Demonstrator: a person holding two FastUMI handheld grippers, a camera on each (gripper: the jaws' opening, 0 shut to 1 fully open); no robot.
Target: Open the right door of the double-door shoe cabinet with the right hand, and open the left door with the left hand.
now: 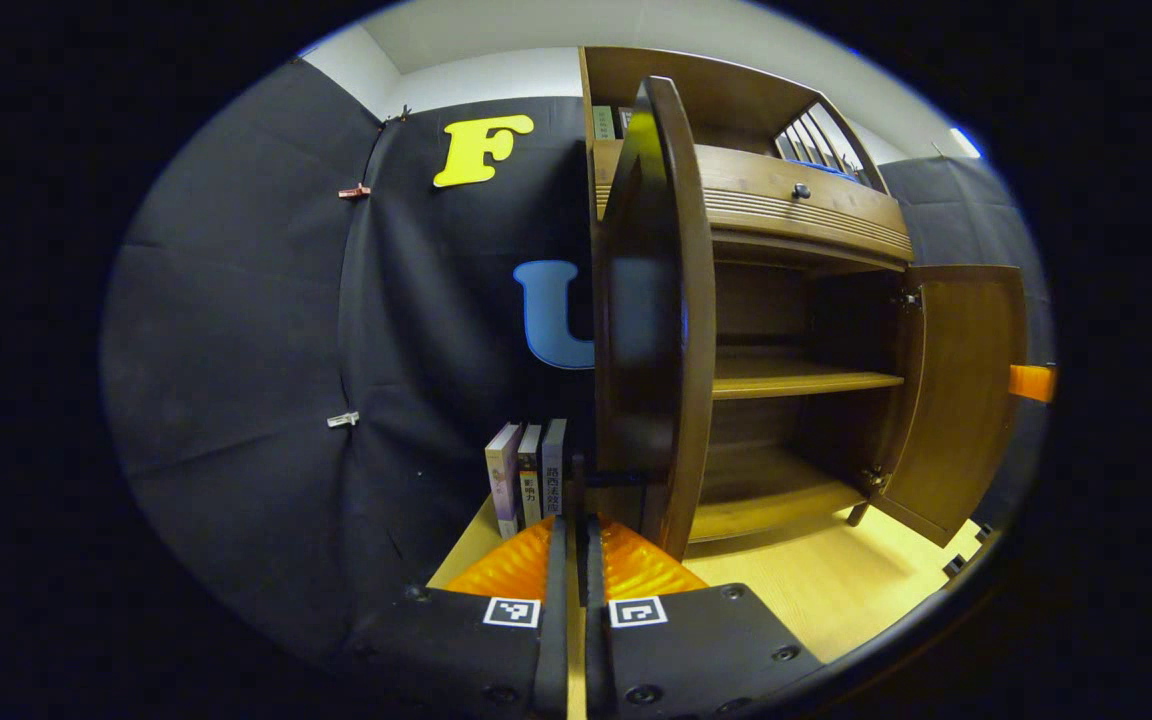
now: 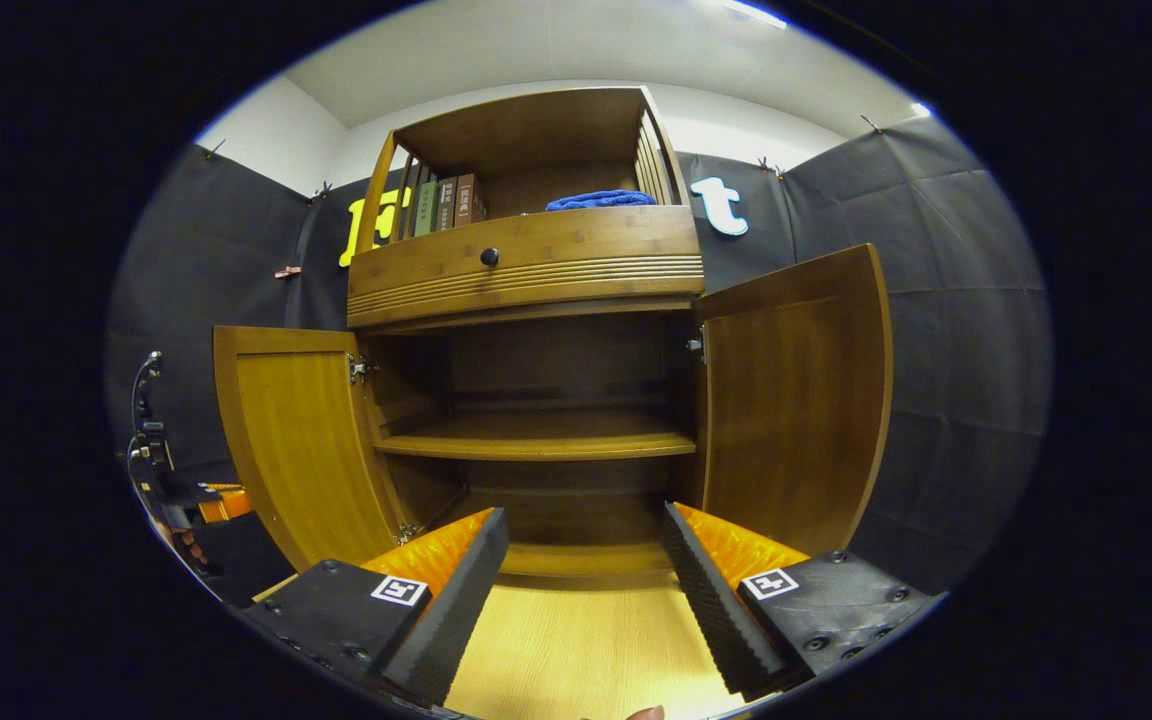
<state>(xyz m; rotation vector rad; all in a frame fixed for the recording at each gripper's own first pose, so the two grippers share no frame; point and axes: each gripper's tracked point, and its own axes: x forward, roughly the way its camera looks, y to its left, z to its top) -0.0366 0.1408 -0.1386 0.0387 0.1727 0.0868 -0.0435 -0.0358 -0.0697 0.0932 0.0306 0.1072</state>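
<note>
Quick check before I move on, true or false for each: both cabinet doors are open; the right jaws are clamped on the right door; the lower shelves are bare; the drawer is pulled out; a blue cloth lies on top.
1. Both doors are open. True: the left door and the right door both stand swung out.
2. The right gripper is clamped on the right door. False: its jaws are spread wide and hold nothing.
3. The lower shelf holds shoes. False: it is bare.
4. The drawer is pulled out. False: it looks shut.
5. A blue cloth lies in the top compartment. True.
6. The left gripper has its jaws closed. True, right beside the left door's edge.
</note>
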